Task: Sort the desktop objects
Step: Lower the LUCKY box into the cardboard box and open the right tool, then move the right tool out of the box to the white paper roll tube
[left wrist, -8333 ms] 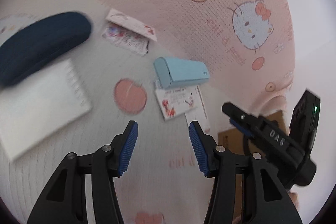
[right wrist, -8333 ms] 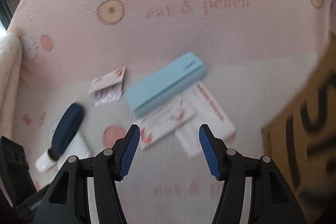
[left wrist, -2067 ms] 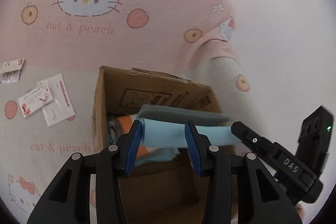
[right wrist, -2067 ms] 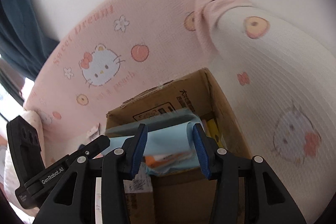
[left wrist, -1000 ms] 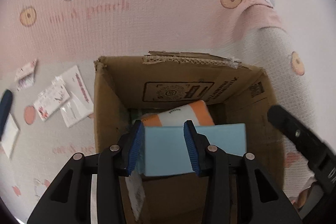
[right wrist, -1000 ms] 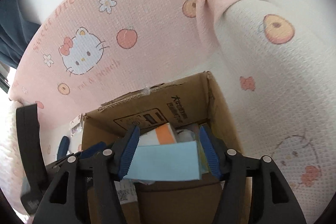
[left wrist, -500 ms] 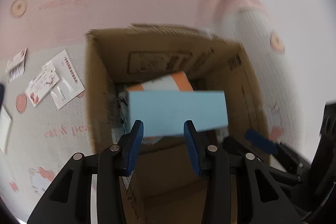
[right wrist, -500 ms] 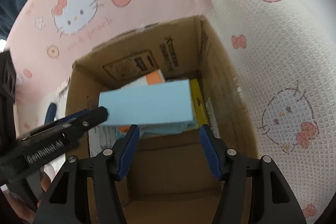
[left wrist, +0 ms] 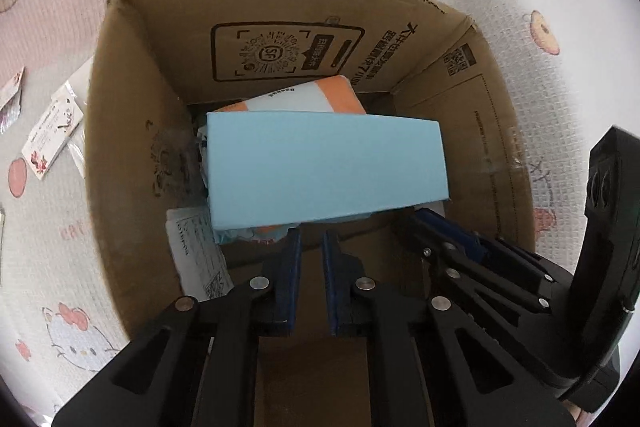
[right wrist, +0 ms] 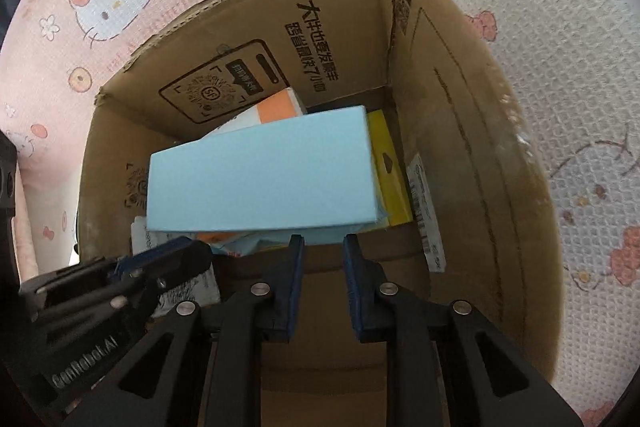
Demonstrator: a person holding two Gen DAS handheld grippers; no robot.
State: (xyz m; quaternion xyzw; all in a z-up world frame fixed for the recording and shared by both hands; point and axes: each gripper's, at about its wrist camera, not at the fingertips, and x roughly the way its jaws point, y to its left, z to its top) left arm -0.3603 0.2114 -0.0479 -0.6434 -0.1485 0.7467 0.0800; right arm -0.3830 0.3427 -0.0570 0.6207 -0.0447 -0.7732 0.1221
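Observation:
A light blue box (left wrist: 326,169) lies inside the open cardboard box (left wrist: 132,99), on top of an orange and white package (left wrist: 304,99). It also shows in the right wrist view (right wrist: 264,175), beside a yellow item (right wrist: 390,175). My left gripper (left wrist: 311,243) hangs just above the box's near wall, its jaws nearly closed and empty. My right gripper (right wrist: 323,247) is beside it, jaws narrowly apart and empty. Neither touches the blue box.
White paper sheets (left wrist: 196,259) lie in the box's left corner, and a label strip (right wrist: 426,211) on its right wall. Small cards and packets (left wrist: 52,131) lie on the Hello Kitty cloth (left wrist: 60,307) left of the box.
The blue box left my grippers and dropped into the cardboard box. Both pairs of jaws have closed in since, the left almost fully. Both grippers sit lower over the box.

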